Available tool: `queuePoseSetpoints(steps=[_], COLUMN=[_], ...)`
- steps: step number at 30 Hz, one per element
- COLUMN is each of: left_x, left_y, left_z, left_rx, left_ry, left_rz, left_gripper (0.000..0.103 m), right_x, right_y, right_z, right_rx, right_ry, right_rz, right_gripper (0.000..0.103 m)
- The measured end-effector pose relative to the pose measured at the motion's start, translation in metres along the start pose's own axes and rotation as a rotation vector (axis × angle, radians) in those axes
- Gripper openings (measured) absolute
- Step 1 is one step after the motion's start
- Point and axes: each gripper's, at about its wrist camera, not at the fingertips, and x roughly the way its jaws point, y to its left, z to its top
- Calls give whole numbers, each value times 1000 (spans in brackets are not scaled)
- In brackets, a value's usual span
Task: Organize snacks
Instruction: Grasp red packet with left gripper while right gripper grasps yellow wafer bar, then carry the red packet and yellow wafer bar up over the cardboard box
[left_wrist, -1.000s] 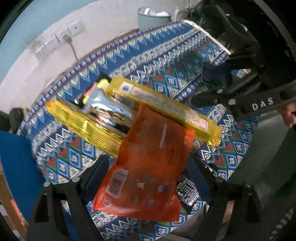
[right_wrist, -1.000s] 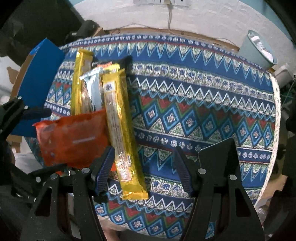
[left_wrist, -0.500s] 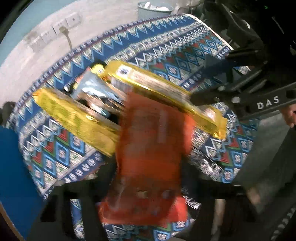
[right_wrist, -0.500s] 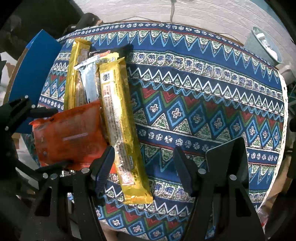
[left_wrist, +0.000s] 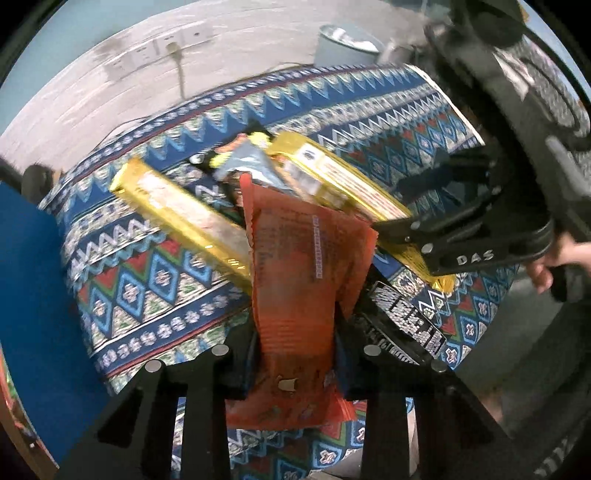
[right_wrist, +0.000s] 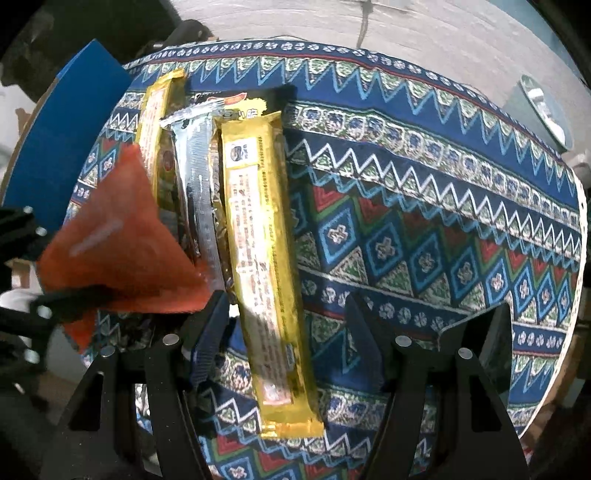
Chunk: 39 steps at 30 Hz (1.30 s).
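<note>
Left wrist view first: closest in, the left gripper (left_wrist: 295, 354) is seen closing its jaws, and the orange snack bag (left_wrist: 303, 280) is pinched between them, crumpled and lifted up off the table. Just behind the bag, a black packet with white print (left_wrist: 410, 325) is lying flat on the patterned tablecloth (left_wrist: 147, 295). A bit further, one gold bar (left_wrist: 184, 218) is laid to the left of the bag, and a second gold bar (left_wrist: 332, 177) to the right, with a silver wrapper (left_wrist: 247, 162) squeezed in between them. The far end of that second gold bar is partly covered by the right gripper (left_wrist: 417, 206), so its tips can't really be made out from here. Way at the back, a grey bin (left_wrist: 343, 48) and wall sockets (left_wrist: 162, 48) are spotted.

Right wrist view: the right gripper (right_wrist: 284, 325) is held with its jaws apart, and the near half of the gold bar (right_wrist: 262, 236) is straddled by them without being touched, as far as can be told. The orange snack bag (right_wrist: 114, 243) is seen off to the left, raised above the cloth. A blue board (right_wrist: 55, 155) is propped past the table's left edge.
</note>
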Motion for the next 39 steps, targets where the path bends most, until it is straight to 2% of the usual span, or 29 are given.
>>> queuePoseSetpoints(steps=[9, 10, 12, 13, 14, 15, 20, 27, 39], left_x=[-20, -22, -25, -25, -26, -27, -34, -49, -85], left_y=[38, 42, 49, 51, 53, 55, 62, 66, 70], left_z=[-6, -7, -9, -9, -10, -11, -13, -18, -26], left_rx=[-114, -126, -144, -151, -157, -162, -185, -191, -189], left_ry=[-52, -58, -65, -67, -70, -72, -89, -118, -183], left_rz=[20, 22, 22, 19, 17, 17, 25, 63, 147], left_gripper=[33, 33, 33, 33, 33, 33, 33, 33, 33], right_x=[31, 35, 42, 46, 48, 49, 51, 22, -40], right_y=[22, 26, 28, 30, 33, 36, 42, 41, 45], right_z=[18, 20, 23, 24, 24, 25, 26, 15, 20], right_rx=[-51, -57, -67, -74, -85, -100, -86, -63, -51], right_ry=[4, 4, 3, 10, 2, -1, 16, -8, -56], right_rz=[-70, -79, -85, -89, -101, -112, -127, -112, -94], right_gripper=[64, 61, 49, 48, 36, 32, 31, 31, 31])
